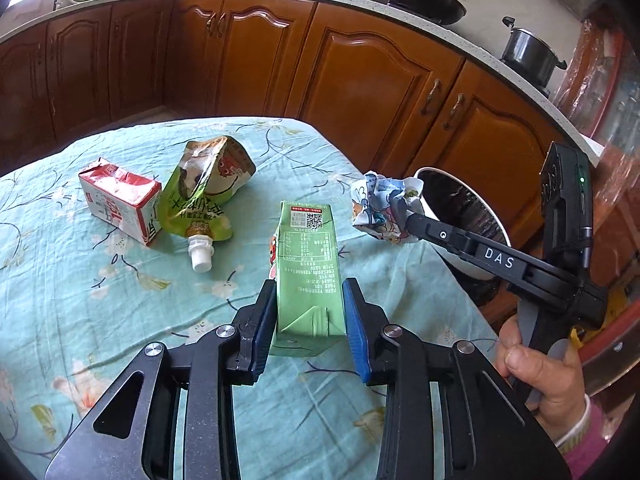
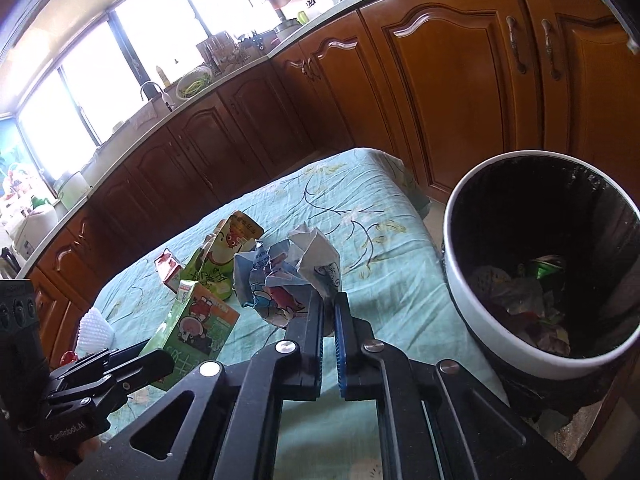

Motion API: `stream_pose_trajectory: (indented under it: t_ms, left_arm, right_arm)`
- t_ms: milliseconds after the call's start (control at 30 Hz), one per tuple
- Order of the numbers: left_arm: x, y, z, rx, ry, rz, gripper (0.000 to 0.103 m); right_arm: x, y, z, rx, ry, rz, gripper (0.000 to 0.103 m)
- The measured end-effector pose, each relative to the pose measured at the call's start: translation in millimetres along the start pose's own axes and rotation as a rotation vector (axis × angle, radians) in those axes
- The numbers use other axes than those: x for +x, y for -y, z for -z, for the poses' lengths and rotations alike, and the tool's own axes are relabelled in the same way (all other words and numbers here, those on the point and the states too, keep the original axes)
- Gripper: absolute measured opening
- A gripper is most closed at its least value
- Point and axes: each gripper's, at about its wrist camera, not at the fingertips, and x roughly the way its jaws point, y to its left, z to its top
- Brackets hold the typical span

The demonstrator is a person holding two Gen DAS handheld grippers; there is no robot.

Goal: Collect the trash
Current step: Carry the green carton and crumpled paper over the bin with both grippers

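Left gripper (image 1: pixel 310 308): pads flank the green carton (image 1: pixel 310 264) at its folded end, touching or nearly so; firm clamp not confirmed. Carton lies on the tablecloth (image 1: pixel 100 300), likely positioned for lifting.

Right gripper (image 2: pixel 329 300): jaws nearly together, pinching the crumpled wrapper (image 2: pixel 288 276), held off the cloth beside the bin (image 2: pixel 480 312) at 3 o'clock, presumably for dropping in.

Left view only: red carton (image 1: pixel 120 204) and spouted pouch (image 1: pixel 204 192) at 10 o'clock, untouched. Right view only: bin interior, already holding trash.
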Motion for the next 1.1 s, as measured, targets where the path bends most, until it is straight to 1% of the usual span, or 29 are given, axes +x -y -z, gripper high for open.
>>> stream_pose_trajectory:
  t_ms: [133,433,833,1100]
  left_arm:
    - [-1,14,-2,0.013,0.008,0.025,0.031]
    - [6,46,-2,0.053,-0.001,0.065,0.031]
    - [17,85,-4,0.103,-0.020,0.102,0.031]
    - [24,102,-6,0.129,-0.033,0.113,0.031]
  right_arm:
    - [-21,12,0,0.023,0.029,0.011,0.005]
    - [-64,46,7,0.080,0.090,0.044,0.005]
    - [-92,82,15,0.136,0.118,0.084,0.005]
    - [-102,98,17,0.157,0.134,0.099,0.005]
